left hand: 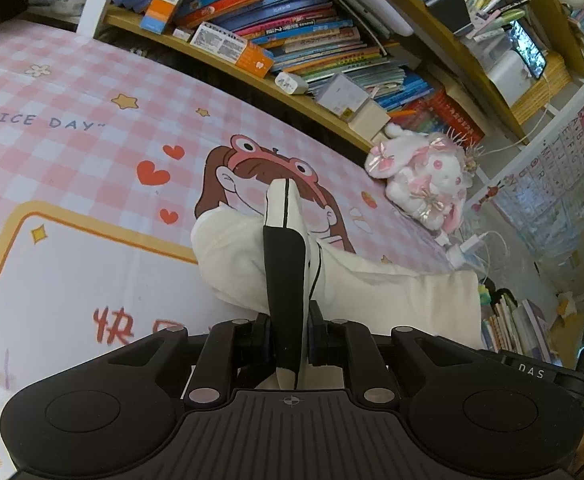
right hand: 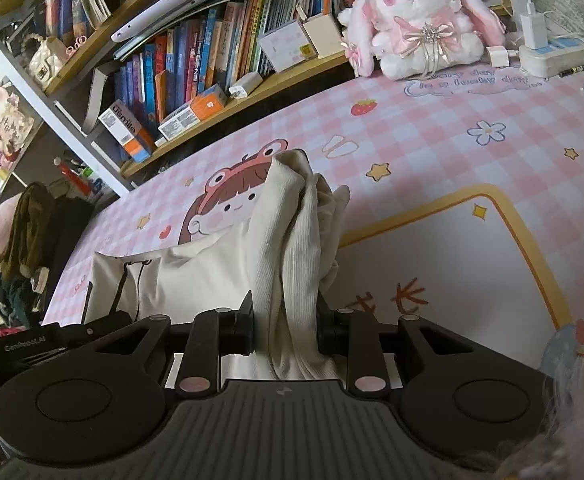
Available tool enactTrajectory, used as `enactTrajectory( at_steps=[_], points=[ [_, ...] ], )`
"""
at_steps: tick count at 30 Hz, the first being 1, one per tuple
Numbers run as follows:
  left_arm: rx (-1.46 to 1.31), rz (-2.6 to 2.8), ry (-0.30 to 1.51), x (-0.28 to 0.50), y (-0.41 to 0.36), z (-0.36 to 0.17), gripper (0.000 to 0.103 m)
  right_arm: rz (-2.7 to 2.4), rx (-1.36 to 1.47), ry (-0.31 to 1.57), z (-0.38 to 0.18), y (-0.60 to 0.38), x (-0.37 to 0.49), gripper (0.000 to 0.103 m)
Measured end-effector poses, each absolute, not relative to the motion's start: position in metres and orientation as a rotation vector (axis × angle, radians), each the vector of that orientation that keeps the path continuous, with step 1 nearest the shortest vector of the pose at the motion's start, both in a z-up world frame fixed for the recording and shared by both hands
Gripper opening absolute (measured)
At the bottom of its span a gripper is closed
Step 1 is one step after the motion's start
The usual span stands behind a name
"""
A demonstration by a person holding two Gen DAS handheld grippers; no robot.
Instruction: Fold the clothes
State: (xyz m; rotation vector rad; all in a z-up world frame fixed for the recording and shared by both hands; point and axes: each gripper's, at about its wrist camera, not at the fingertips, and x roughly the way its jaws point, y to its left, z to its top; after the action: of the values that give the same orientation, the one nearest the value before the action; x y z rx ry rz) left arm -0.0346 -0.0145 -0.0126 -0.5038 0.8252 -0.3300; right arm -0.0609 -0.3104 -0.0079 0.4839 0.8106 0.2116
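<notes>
I have the cream-white ribbed cotton garment (right hand: 288,264) pinched in both tongs: my right tongs (right hand: 288,332) are closed on a bunched, ridged wad of it that stands up between the fingers, and my left tongs (left hand: 290,320) are closed tight on a part where a black panel or print (left hand: 282,280) shows against the cream. The rest of the garment sags onto the tabletop with its pink-checked cartoon mat (left hand: 72,80), lying over the frog-hatted girl printed near the back edge, below the wooden bookshelf (left hand: 331,120). I judge I am in mid-fold, carrying two held portions, though whether this is an opening fold or a later one the cloth does not tell me. Next, the move calls for keeping both grips level so the cloth hangs without twisting, and laying it flat on the mat. Much is hidden: the tong bodies cover the near part of the garment, I cannot say whether it is a shirt or trousers, and the fingertips are buried in cloth. The white-and-pink plush rabbit (right hand: 415,28) sits well apart near the back right corner.
</notes>
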Motion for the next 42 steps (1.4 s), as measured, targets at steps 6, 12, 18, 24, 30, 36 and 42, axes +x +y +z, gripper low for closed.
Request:
enactTrajectory(
  at_steps=[6,12,18,24,30,36,42],
  points=[
    [-0.508,-0.3,0.814,-0.056,-0.021,-0.011,0.014,0.25,0.466,0.802,-0.007,-0.318,-0.074,0.024],
    [-0.512,-0.276,0.795,-0.075,-0.027,-0.008,0.013,0.287,0.438,0.795,-0.004,-0.323,-0.085,0.024],
    [-0.527,-0.263,0.781,-0.083,-0.026,-0.005,0.013,0.323,0.413,0.781,0.002,-0.323,-0.092,0.024],
    [-0.509,-0.283,0.777,-0.065,-0.015,-0.003,0.013,0.321,0.392,0.765,0.007,-0.314,-0.085,0.024],
    [-0.494,-0.3,0.763,-0.034,0.012,0.002,0.013,0.312,0.397,0.741,0.012,-0.292,-0.061,0.024],
    [-0.505,-0.318,0.767,0.004,0.04,0.007,0.013,0.309,0.391,0.727,0.017,-0.263,-0.027,0.024],
    [-0.493,-0.344,0.761,0.05,0.059,0.012,0.013,0.293,0.39,0.717,0.023,-0.243,0.012,0.023]
  ],
)
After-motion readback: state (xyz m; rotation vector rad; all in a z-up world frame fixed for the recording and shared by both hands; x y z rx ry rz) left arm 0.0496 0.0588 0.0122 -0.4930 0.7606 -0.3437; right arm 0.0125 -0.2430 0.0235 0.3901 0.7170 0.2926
